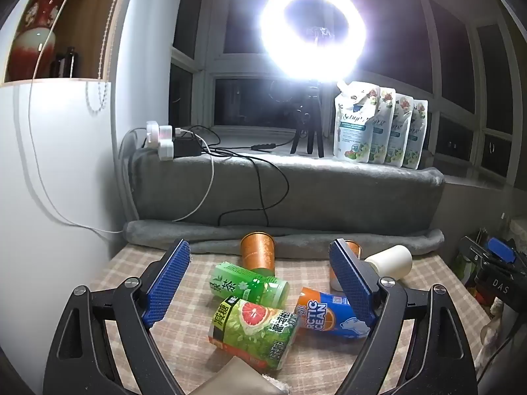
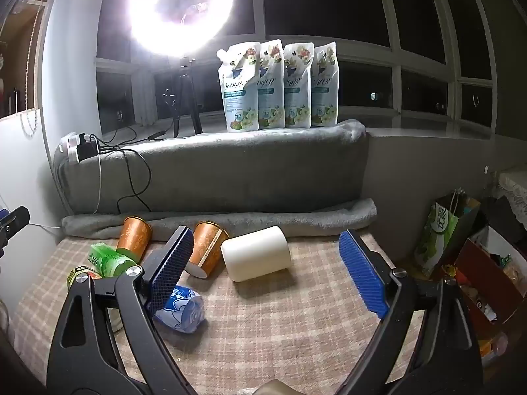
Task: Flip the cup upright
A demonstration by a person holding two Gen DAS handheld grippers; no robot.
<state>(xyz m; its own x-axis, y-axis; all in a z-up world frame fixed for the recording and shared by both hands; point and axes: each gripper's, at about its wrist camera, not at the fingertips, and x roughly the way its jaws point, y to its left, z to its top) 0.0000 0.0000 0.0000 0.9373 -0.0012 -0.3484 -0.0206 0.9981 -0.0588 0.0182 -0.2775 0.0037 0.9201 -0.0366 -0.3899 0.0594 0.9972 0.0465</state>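
The blue can (image 1: 332, 312) lying on its side reads "ARCTIC OCEAN" in white, with an orange band and a white bear. Beside it a green can (image 1: 253, 334) shows a cut grapefruit and Chinese characters, and a second, lighter green can (image 1: 250, 284) also carries Chinese script; both lie on their sides. All rest on a surface (image 2: 296, 312) covered in beige-and-pink checked cloth.

The cream cup (image 2: 256, 253) is smooth, matte and slightly tapered. It lies on its side near the back of the surface, just beside a tipped copper cup (image 2: 206, 250) with a faint embossed pattern. Another copper cup (image 2: 133, 238) of the same kind stands mouth-up to the left.

The left gripper (image 1: 260, 283) hovers over the cans, its blue ridged fingers (image 1: 168, 283) spread wide with nothing between them. The right gripper (image 2: 273, 270) is likewise wide open and empty, its fingers (image 2: 360, 273) framing the cream cup from the near side without touching it.

Behind, a grey fleecy blanket (image 2: 214, 171) drapes the sill, where four white floral pouches (image 2: 278, 85) stand in a row; their script is too blurred to read. A ring light (image 1: 313, 33) on a black tripod glares above. At far right, a black part reads "DAS" (image 1: 500, 286).
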